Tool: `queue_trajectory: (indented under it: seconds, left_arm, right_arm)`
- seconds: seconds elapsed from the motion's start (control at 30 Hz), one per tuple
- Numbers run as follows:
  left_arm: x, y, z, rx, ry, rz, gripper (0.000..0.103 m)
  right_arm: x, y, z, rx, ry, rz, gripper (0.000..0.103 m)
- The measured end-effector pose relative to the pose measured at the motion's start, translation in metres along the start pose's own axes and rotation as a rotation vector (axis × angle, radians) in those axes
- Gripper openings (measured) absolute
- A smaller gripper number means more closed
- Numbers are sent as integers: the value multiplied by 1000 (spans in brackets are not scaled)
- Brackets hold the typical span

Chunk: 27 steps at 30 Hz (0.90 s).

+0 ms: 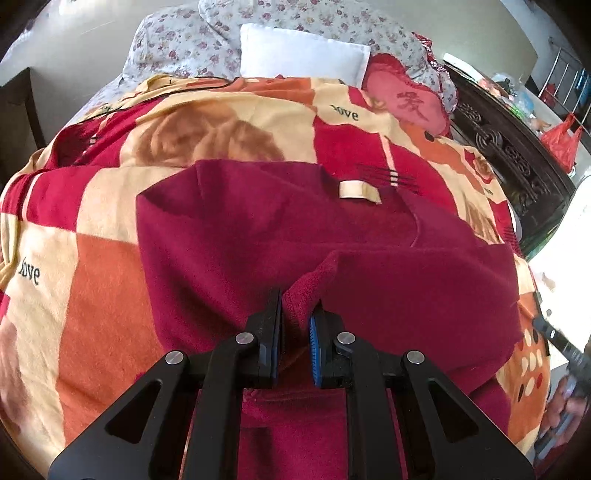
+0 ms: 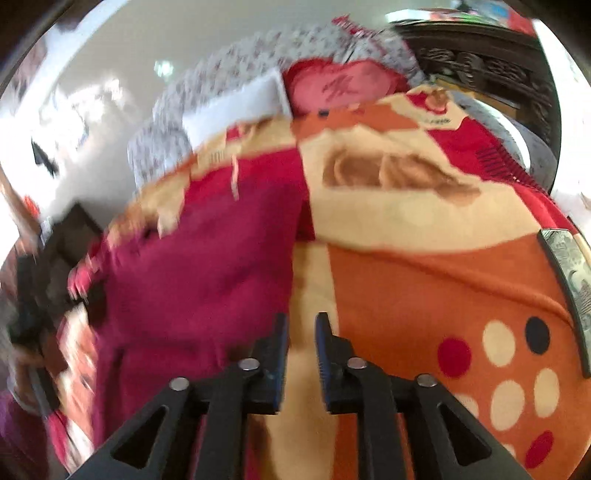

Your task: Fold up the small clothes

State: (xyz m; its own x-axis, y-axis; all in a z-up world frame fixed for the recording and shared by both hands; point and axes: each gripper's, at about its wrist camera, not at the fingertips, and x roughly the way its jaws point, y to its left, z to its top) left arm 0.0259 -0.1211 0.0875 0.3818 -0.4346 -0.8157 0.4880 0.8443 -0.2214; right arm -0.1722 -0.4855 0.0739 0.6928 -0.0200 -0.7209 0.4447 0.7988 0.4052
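Left gripper (image 1: 295, 314) fingers pinched on garment fold; right gripper (image 2: 301, 332) fingers parted, empty.

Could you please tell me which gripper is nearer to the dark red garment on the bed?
Left. The left gripper is clamped on a fold of the dark red garment. The right gripper is open, nothing between its pads, over the blanket beside the garment's edge.

A bed (image 1: 92, 229) under a patterned blanket (image 1: 229, 110), a white pillow (image 1: 303, 55), a dark carved headboard (image 1: 517, 162), pale sunlit walls (image 1: 92, 33).
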Motion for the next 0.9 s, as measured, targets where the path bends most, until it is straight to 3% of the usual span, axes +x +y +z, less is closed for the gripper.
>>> queue_trajectory:
  seconds: [0.03,0.07,0.23,0.3,0.33,0.37,0.47,0.53,0.7,0.8,0.83,0.9]
  left_arm:
    - [1,-1,0,0,-1,2,12]
    - [2,-2,1,0,0,4,12]
    - [7,-3,2,-9,14,12,12]
    - [8,-2,3,-12,14,12,12]
    - [6,-2,4,-14,10,10,12]
    - [3,-1,7,-15,-2,4,12]
    - [-5,-1,14,-6,-43,-17,12]
    - [-2,-5,17,3,-48,-27,12]
    - [32,-9,10,-10,13,24,12]
    - [33,-3,9,-53,21,16,15]
    - [31,-1,10,-68,24,9,15]
    - [24,5,13,-91,31,12,24]
  right_arm:
    - [5,2,7,23,-6,17,59]
    - [14,4,15,39,-5,51,69]
    - [69,12,41,20,79,60,69]
    - [89,12,48,7,120,84,57]
    - [95,13,51,0,129,94,28]
    - [95,11,54,-5,125,94,19]
    - [76,17,65,-58,37,81,11]
    - [69,22,70,-105,-20,27,9]
    - [107,20,69,-144,31,-77,9]
    - [109,19,70,-170,13,-94,9]
    - [107,19,72,-171,22,-98,12]
    - [97,15,73,-152,24,-131,29]
